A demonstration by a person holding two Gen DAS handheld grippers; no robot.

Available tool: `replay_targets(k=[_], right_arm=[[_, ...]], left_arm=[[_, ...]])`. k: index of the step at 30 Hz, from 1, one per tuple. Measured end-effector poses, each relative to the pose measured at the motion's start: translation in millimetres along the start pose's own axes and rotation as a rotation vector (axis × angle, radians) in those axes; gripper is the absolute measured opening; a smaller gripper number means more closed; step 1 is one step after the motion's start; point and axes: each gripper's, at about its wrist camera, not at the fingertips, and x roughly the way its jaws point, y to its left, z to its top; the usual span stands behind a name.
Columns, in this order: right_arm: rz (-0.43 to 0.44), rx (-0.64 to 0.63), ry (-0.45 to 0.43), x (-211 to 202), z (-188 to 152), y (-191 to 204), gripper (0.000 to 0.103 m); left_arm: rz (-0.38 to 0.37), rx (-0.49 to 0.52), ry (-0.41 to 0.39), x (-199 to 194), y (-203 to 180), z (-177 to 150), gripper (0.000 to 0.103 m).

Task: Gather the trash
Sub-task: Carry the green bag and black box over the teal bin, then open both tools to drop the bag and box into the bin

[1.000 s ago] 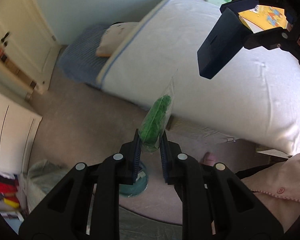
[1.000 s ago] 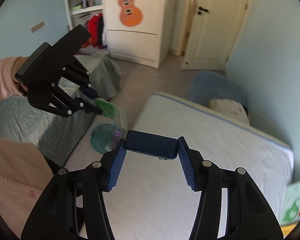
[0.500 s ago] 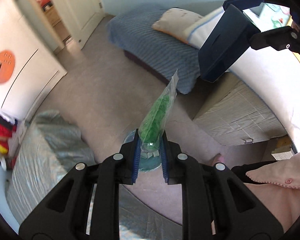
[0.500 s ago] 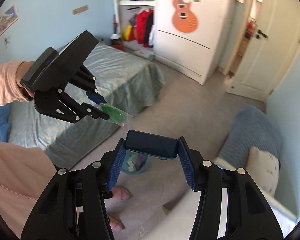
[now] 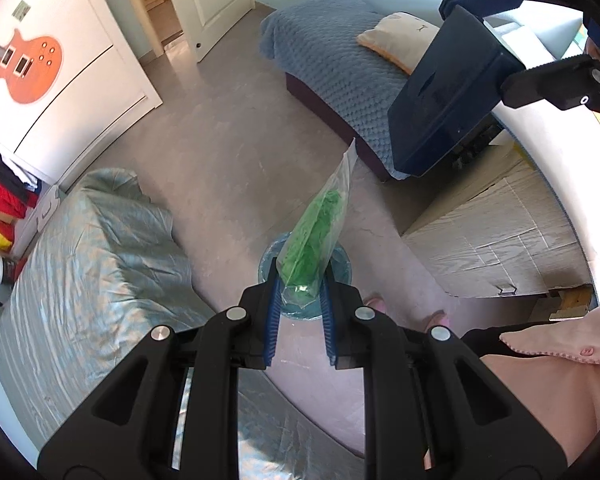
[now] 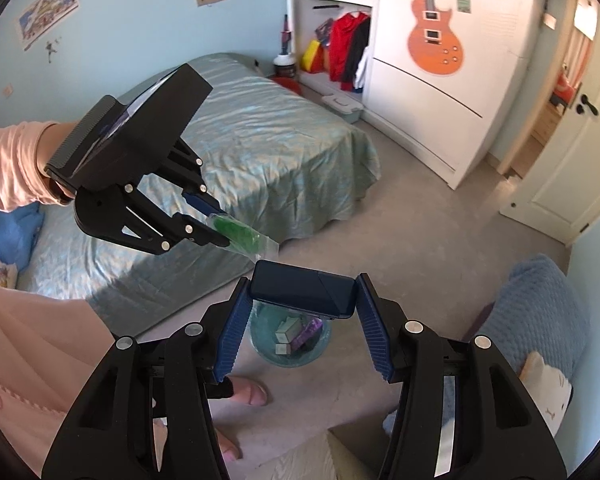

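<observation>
Left tongs (image 5: pixel 299 298): pinching the bottom end of a clear plastic bag with green stuff inside (image 5: pixel 314 236); the bag stuck up and away toward 1 o'clock in the left wrist view.
Right tongs (image 6: pixel 300 312): clamped on the two ends of a dark blue box (image 6: pixel 304 294), held crosswise between the blue pads.
Trash bin (image 6: pixel 288 338): small teal one on the floor, right below both tongs, already had a few cartons and a purple wrapper in it.
Box vs bag: the bag was at about 10 o'clock from the box in the right wrist view, close but not touching.
Surroundings: green-covered bed (image 6: pixel 260 148) at 11 o'clock, the person's slippered foot (image 6: pixel 246 394) at 7 o'clock of the bin.
</observation>
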Motion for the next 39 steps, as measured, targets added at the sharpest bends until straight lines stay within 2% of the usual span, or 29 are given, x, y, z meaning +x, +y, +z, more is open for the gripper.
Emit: replay_targets(k=[15, 30, 31, 33, 34, 35, 39], right_arm=[[0.065, -0.026, 0.046, 35.6, 17.4, 2.8, 0.053], [0.088, -0.027, 0.062, 47.6, 24.4, 0.2, 0.054], [0.086, -0.027, 0.062, 48.8, 24.8, 0.5, 0.054], [0.075, -0.022, 0.059, 49.1, 24.8, -1.2, 0.059], [0.077, -0.013, 0.059, 49.1, 24.8, -2.6, 0.071], [0.083, 0.000, 0.054, 48.4, 24.4, -5.2, 0.074], [0.081, 0.025, 0.051, 46.2, 21.0, -12.7, 0.076]], left_arm=[[-0.020, -0.039, 0.022, 15.8, 17.3, -4.8, 0.016], [-0.043, -0.045, 0.034, 28.4, 24.7, -0.2, 0.016], [-0.041, -0.044, 0.036, 29.4, 25.8, 0.8, 0.019], [-0.032, -0.049, 0.039, 30.9, 27.6, 3.1, 0.045], [-0.010, -0.054, 0.034, 30.8, 28.6, 3.6, 0.066], [0.007, -0.055, 0.029, 30.6, 29.6, 4.8, 0.076], [0.014, -0.056, 0.032, 31.3, 32.4, 7.8, 0.077]])
